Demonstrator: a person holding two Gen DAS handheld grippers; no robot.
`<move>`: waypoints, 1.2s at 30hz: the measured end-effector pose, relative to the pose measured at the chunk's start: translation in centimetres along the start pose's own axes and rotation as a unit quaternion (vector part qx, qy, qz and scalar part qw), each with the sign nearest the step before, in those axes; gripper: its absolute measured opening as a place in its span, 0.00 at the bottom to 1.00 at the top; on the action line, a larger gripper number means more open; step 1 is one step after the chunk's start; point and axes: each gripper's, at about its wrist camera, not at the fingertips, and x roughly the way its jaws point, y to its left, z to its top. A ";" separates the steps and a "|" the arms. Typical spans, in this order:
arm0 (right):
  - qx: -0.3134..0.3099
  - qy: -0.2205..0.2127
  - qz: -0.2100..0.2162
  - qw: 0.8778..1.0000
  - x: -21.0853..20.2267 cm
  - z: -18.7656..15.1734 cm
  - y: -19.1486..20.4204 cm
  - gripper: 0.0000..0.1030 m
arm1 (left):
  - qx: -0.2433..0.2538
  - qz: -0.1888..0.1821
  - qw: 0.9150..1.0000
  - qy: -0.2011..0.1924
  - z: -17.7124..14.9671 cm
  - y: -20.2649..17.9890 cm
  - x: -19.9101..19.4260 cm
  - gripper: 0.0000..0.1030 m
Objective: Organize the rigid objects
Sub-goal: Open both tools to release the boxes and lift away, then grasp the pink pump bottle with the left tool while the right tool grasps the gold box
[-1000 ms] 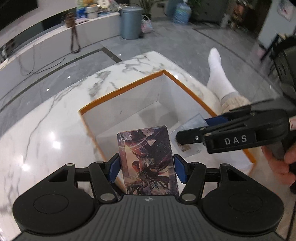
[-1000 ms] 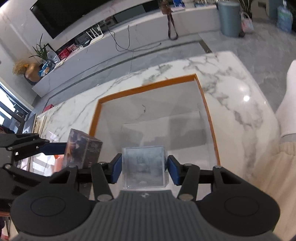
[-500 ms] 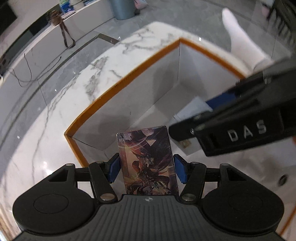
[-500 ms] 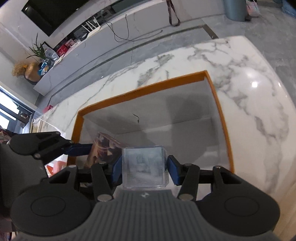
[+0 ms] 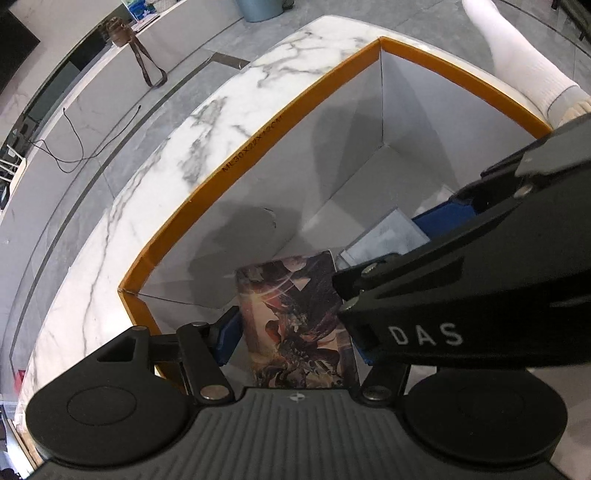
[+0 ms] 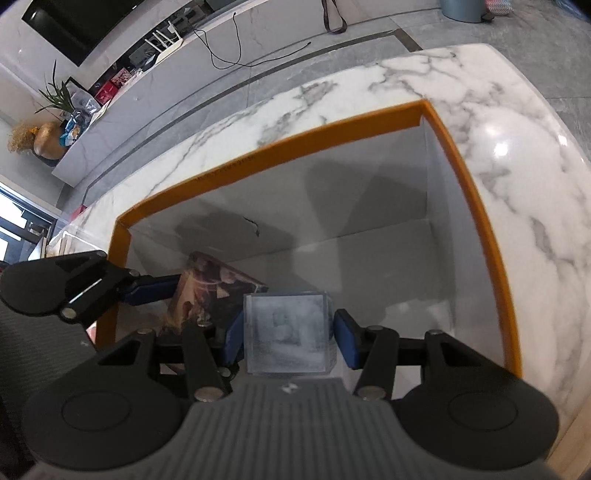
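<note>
My left gripper (image 5: pixel 291 332) is shut on a printed card box (image 5: pixel 295 321) with dark fantasy art, held low inside the orange-rimmed white box (image 5: pixel 258 147). My right gripper (image 6: pixel 288 339) is shut on a clear plastic case (image 6: pixel 286 341), also down inside the same box (image 6: pixel 280 151). The two grippers are side by side and very close. In the right wrist view the card box (image 6: pixel 210 291) sits just left of the clear case. In the left wrist view the right gripper's black body crosses in front, and the clear case (image 5: pixel 388 236) shows beyond it.
The open box stands on a white marble table (image 6: pixel 517 147). A person's leg in a white sock (image 5: pixel 517 62) is past the table's far right edge. A grey bin (image 5: pixel 258 7) and a low cabinet stand on the floor farther off.
Both grippers have moved forward and down into the box, each keeping its object. The right gripper now overlaps the left wrist view much more.
</note>
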 end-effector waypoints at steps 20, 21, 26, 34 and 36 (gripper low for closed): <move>-0.032 -0.019 -0.057 0.998 -0.9 -0.6 2.7 0.58 | -0.017 -0.067 0.994 -0.083 -3.7 2.7 -7.2 0.75; -0.038 -0.025 -0.061 0.997 -1.4 -0.7 3.0 0.58 | -0.020 -0.067 0.994 -0.087 -4.0 2.9 -7.5 0.75; -0.073 -0.060 -0.072 0.993 -4.8 -1.5 4.9 0.58 | -0.040 -0.061 0.992 -0.105 -6.2 4.0 -9.9 0.75; -0.162 -0.133 -0.051 0.977 -10.2 -5.0 11.8 0.58 | -0.115 0.001 0.988 -0.106 -12.4 7.7 -12.8 0.75; -0.180 -0.130 -0.031 0.975 -10.4 -5.9 13.7 0.58 | -0.145 0.017 0.985 -0.095 -14.3 8.9 -13.0 0.75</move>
